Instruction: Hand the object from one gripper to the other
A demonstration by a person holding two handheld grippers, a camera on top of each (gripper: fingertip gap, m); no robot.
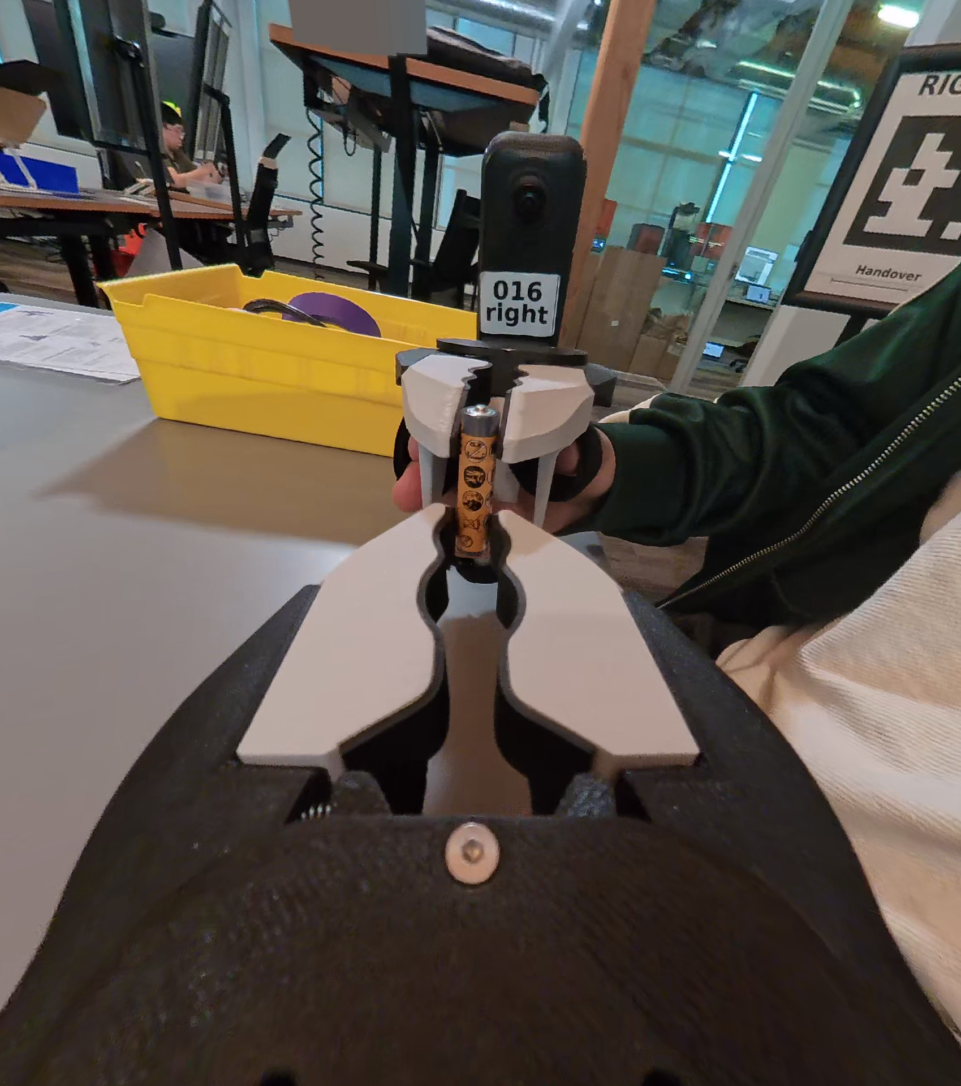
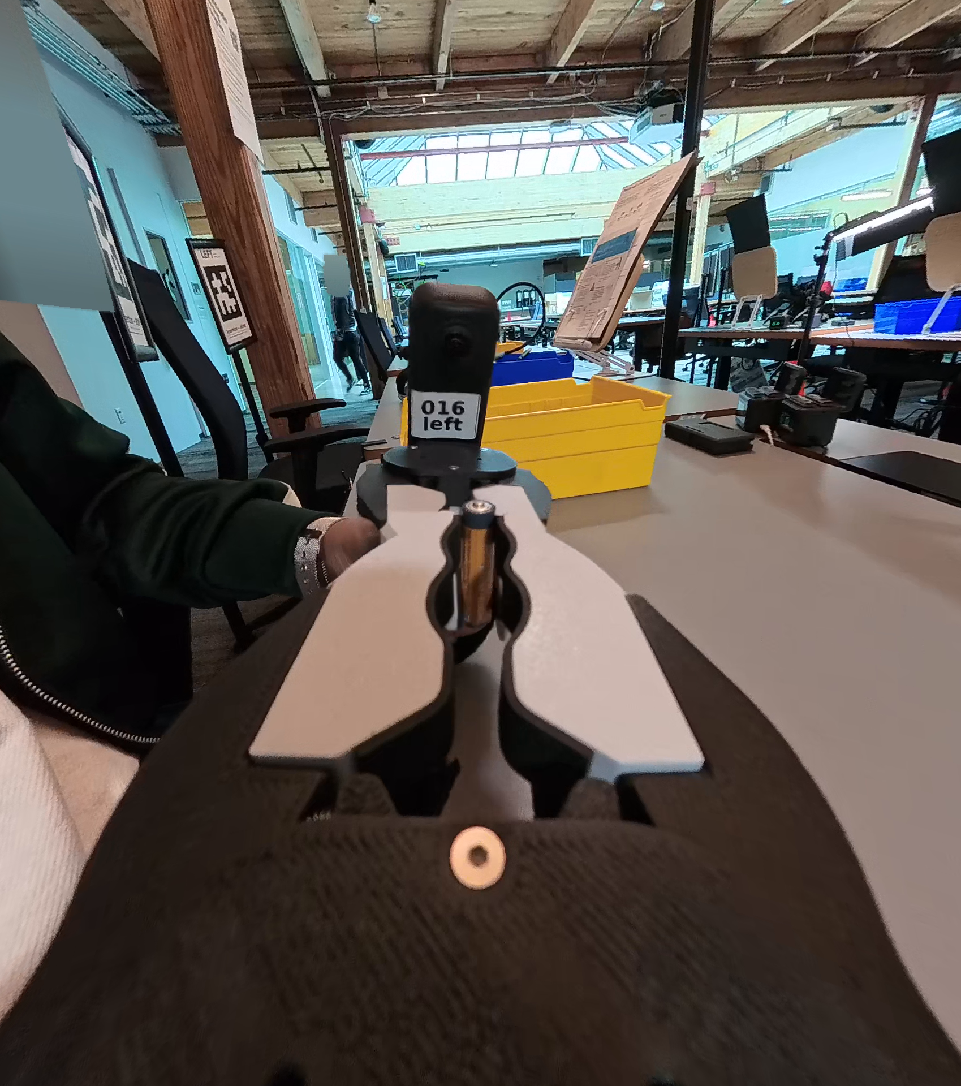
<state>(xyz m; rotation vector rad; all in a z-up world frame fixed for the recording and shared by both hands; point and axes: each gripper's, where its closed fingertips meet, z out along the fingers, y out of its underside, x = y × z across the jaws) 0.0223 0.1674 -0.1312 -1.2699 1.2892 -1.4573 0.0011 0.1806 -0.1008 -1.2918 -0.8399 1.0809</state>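
Observation:
A small gold-and-black battery (image 1: 472, 488) stands upright in the air between both grippers, just above the grey table (image 1: 113, 529). My left gripper (image 1: 472, 520) has its white fingertips closed around the battery's lower end. My right gripper (image 1: 481, 432) faces it and clamps the upper part. In the right wrist view the battery (image 2: 476, 570) sits in the front notch of my right gripper (image 2: 475, 517). The left gripper (image 2: 475, 499) is directly behind it, and its tips are mostly hidden there.
A yellow bin (image 1: 266, 376) holding a purple disc stands on the table behind the grippers; it also shows in the right wrist view (image 2: 583, 446). Papers (image 1: 37, 341) lie at the far left. Black devices (image 2: 789, 411) sit at the back right. An office chair (image 2: 301, 435) stands beside the table. My left and right fingertips are right by each other.

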